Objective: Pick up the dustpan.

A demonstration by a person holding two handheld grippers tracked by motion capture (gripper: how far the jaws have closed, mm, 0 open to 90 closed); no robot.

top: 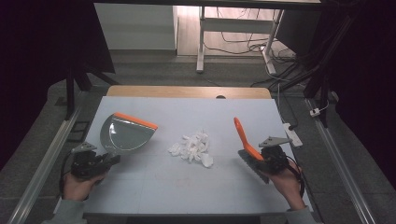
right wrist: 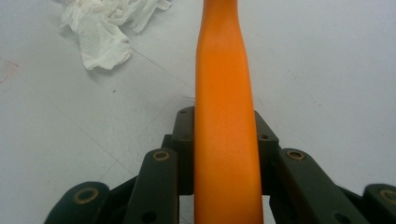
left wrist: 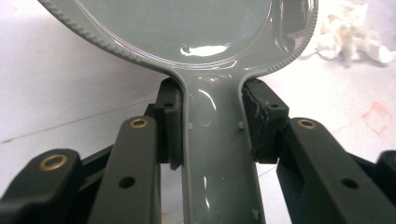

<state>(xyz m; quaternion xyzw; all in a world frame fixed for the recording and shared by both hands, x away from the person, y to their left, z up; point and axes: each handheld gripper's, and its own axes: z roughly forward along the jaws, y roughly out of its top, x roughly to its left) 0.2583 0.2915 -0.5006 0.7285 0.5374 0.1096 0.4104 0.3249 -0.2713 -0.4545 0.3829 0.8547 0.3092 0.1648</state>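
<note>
On the pale table (top: 140, 191), left gripper (top: 110, 160) clamps the dustpan (top: 125, 133) handle, right gripper (top: 261, 158) clamps the brush (top: 246, 142); tissue scraps (top: 192, 147) lie between them, unswept, so sweeping looks yet to begin.

table (top: 140, 186): pale top | on it: tissue wads (top: 192, 148), dustpan (top: 125, 133)

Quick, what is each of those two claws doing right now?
Left gripper: closed on the grey dustpan handle.
Right gripper: closed on the orange brush handle.
</note>
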